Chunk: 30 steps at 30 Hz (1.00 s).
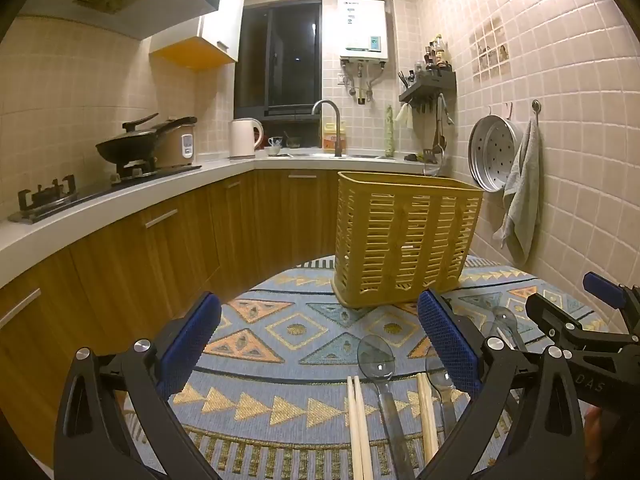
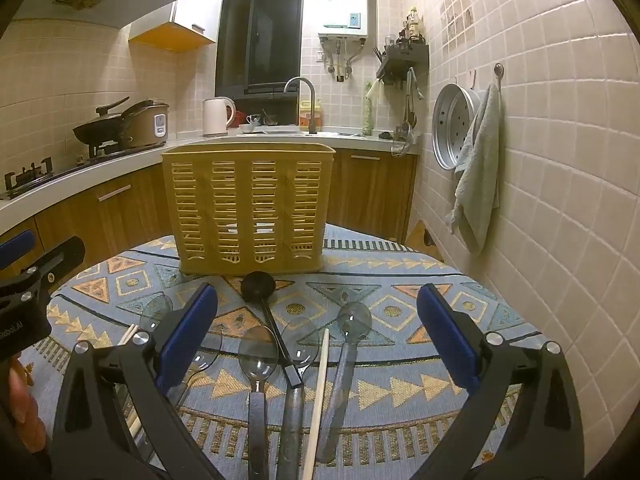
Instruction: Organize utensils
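A yellow slotted utensil basket [image 1: 404, 240] stands upright at the far side of a patterned table; it also shows in the right wrist view [image 2: 248, 208]. Clear plastic spoons [image 2: 258, 356], a black ladle [image 2: 258, 286] and wooden chopsticks [image 2: 318, 396] lie flat in front of it. In the left wrist view a pair of chopsticks [image 1: 358, 424] and a clear spoon [image 1: 376, 356] lie between the fingers. My left gripper [image 1: 318, 344] is open and empty above them. My right gripper [image 2: 318, 332] is open and empty over the spoons.
The patterned cloth [image 2: 400, 292] covers the round table. A tiled wall with a hanging steamer tray [image 2: 452, 128] and a grey towel [image 2: 476, 176] is close on the right. Wooden cabinets [image 1: 160, 240] and a counter with stove and sink run along the left and back.
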Each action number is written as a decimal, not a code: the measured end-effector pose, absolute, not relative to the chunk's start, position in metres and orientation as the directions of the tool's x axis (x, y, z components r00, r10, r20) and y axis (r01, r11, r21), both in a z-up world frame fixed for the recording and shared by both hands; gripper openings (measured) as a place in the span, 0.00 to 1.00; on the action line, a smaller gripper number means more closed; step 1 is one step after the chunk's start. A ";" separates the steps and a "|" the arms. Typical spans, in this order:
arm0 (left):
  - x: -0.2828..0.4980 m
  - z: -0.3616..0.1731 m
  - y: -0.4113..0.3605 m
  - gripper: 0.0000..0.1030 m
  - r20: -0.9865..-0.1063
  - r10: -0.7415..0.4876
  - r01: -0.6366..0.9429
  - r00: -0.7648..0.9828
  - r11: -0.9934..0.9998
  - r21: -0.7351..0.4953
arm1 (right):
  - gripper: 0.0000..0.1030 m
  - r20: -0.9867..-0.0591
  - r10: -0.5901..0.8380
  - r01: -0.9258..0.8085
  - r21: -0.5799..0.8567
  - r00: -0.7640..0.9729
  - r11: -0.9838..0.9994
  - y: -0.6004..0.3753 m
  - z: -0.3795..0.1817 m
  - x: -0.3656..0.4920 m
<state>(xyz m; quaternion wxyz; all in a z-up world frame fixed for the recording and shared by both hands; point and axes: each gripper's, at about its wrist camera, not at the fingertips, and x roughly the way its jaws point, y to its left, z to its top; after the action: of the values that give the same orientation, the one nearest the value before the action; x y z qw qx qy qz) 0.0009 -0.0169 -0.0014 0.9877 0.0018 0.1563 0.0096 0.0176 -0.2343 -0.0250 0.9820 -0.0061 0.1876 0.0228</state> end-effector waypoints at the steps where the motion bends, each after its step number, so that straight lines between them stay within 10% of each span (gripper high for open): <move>1: 0.001 -0.001 -0.017 0.93 -0.308 0.019 -0.018 0.951 1.000 0.007 | 0.93 -0.369 0.042 -0.047 -0.003 0.929 0.999 -0.234 -0.025 0.017; 30: 0.002 -0.003 -0.019 0.93 -0.308 0.016 -0.016 0.951 1.000 0.005 | 0.93 -0.368 0.052 -0.057 -0.003 0.928 0.998 -0.233 -0.025 0.016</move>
<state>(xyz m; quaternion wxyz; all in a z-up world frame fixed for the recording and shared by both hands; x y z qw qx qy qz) 0.0015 -0.0192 -0.0030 0.9877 0.0011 0.1561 0.0081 0.0163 -0.2328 -0.0250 0.9819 -0.0069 0.1871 0.0277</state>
